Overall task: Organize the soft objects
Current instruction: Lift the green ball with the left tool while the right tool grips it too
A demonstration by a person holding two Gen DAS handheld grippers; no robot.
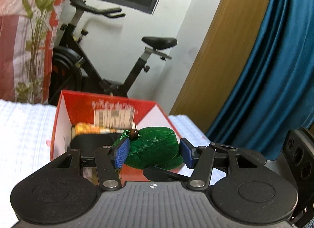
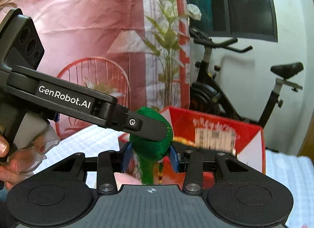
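Observation:
A green fabric pouch point(image 1: 155, 149) with a brown bead on its cord is held in the air in front of an open red cardboard box point(image 1: 109, 110). My left gripper point(image 1: 154, 154) is closed on the pouch from both sides. In the right wrist view the same green pouch point(image 2: 151, 141) sits between my right gripper's point(image 2: 150, 158) blue pads, which press on it, and its tassel hangs down. The left gripper's black finger point(image 2: 149, 128) lies across the pouch there. The red box point(image 2: 215, 129) stands just behind on the white bedspread.
The box holds an orange item point(image 1: 88, 129) and something black. An exercise bike point(image 1: 109, 55) stands behind the bed, with a floral curtain point(image 1: 25, 37) at left, a wooden door and blue curtain point(image 1: 278, 71) at right. White quilted bedspread point(image 1: 23, 133) surrounds the box.

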